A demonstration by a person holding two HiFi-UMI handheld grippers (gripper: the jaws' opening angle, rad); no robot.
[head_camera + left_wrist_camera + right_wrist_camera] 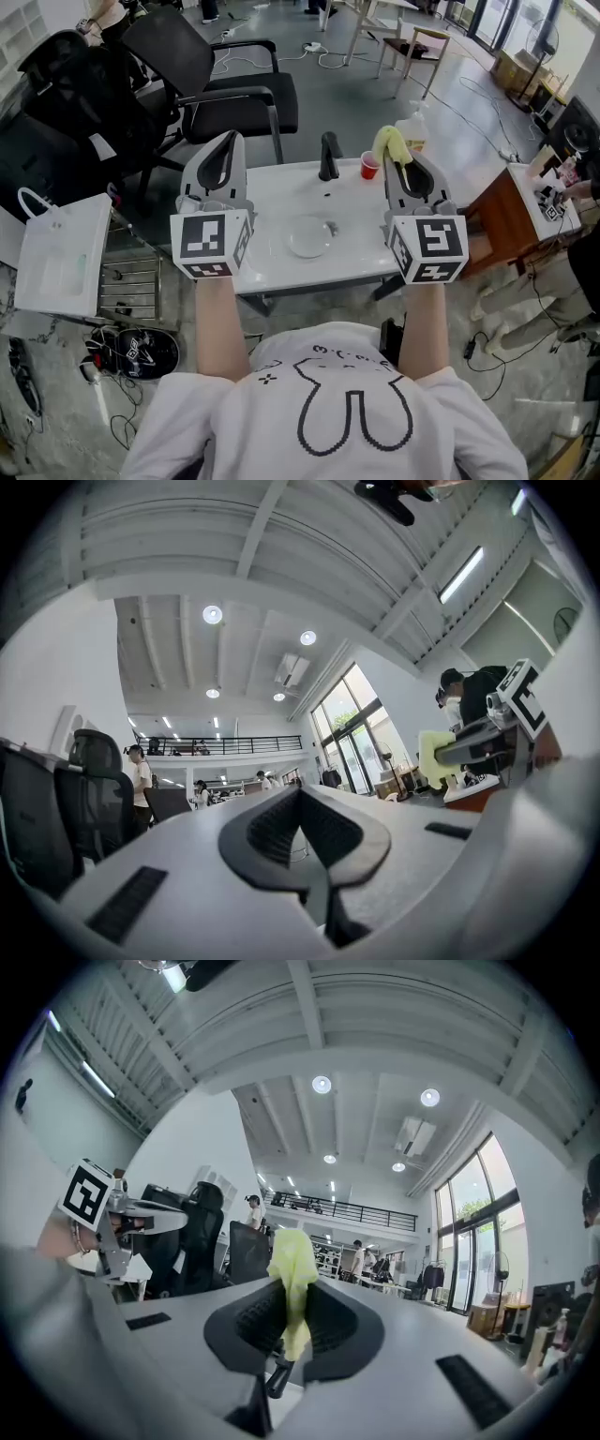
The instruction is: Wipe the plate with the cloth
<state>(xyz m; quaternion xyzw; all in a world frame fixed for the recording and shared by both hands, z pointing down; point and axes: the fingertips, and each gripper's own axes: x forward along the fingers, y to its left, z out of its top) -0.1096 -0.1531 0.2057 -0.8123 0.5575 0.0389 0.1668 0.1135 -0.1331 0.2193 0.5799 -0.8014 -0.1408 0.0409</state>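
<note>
Left gripper [300,794]: the fingers are pressed together with nothing between them, and it is held up over the near left of the surface [281,192].
Right gripper [289,1286]: the fingers are closed on the yellow cloth [292,1260], which is pinched upright and stands out past the tips.
Plate [309,236]: seen in the head view alone. It lies flat on the white surface between the two grippers, apart from the cloth.
Head view only: a red cup [369,166] and a black object [329,155] are seen at the far edge.
Gripper views only: ceiling lights and tall windows are shown, and each view shows the other gripper to one side.
</note>
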